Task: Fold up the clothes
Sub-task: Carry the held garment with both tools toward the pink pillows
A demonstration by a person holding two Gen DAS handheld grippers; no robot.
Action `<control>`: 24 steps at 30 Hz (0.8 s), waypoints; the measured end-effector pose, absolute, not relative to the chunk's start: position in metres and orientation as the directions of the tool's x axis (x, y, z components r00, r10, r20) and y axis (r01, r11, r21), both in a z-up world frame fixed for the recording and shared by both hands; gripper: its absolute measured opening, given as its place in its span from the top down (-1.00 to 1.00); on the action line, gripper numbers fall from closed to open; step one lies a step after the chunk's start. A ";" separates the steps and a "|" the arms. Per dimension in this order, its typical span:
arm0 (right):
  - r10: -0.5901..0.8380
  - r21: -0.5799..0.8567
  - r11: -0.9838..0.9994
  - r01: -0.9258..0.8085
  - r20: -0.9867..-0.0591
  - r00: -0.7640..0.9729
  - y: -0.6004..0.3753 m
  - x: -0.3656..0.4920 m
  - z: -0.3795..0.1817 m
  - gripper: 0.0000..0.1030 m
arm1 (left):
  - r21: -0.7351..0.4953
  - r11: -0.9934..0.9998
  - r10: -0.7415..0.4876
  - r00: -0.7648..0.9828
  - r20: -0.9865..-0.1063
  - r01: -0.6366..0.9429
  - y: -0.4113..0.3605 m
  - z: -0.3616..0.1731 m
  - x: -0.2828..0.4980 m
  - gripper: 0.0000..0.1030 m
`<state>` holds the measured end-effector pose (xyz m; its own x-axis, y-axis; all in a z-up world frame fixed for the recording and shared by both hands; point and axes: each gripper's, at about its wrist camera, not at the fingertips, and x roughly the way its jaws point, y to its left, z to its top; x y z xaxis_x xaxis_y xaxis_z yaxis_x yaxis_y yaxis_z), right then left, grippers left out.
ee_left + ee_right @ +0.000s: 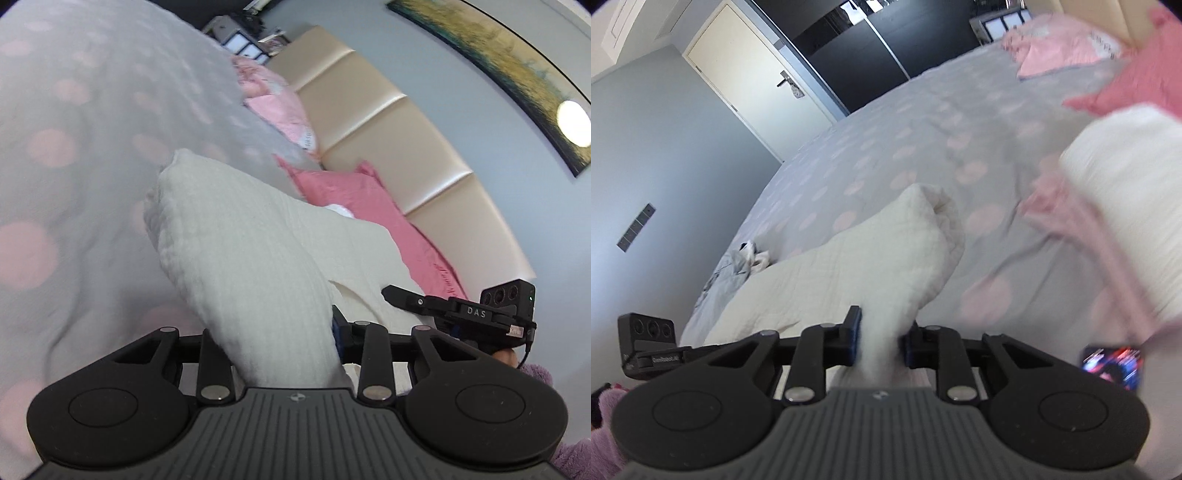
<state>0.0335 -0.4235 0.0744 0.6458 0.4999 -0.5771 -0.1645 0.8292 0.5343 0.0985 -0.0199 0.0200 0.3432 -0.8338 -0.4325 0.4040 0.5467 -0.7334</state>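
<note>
A cream quilted garment (236, 236) is held up above the bed between both grippers. My left gripper (284, 343) is shut on one end of it, and the cloth rises from the jaws in a thick fold. My right gripper (881, 339) is shut on the other end of the cream garment (886, 258), which bunches upward from the jaws. The right gripper also shows in the left wrist view (443, 310), to the right at about the same height. The left gripper's body shows in the right wrist view (650, 347) at the left.
The bed has a grey cover with pink dots (74, 147). Pink pillows (354, 199) lie against a cream padded headboard (406, 129). A pink and white garment (1108, 221) is blurred at the right. Small grey clothes (738, 266) lie at the bed's far edge. A door (750, 81) stands behind.
</note>
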 end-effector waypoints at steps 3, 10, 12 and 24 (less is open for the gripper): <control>0.482 0.528 0.836 -0.152 -0.572 0.664 -0.457 0.039 0.091 0.54 | -0.731 0.521 -0.852 0.326 -0.410 0.441 -0.056 0.032 0.111 0.38; 0.435 0.510 0.853 -0.111 -0.576 0.692 -0.532 0.051 0.107 0.54 | -0.732 0.481 -0.876 0.280 -0.392 0.482 -0.135 0.043 0.138 0.38; 0.418 0.495 0.863 -0.104 -0.582 0.698 -0.553 0.056 0.114 0.54 | -0.733 0.469 -0.883 0.269 -0.384 0.493 -0.156 0.045 0.145 0.38; 0.340 0.446 0.894 -0.045 -0.610 0.716 -0.676 0.104 0.126 0.54 | -0.711 0.453 -0.891 0.266 -0.367 0.537 -0.288 0.045 0.183 0.38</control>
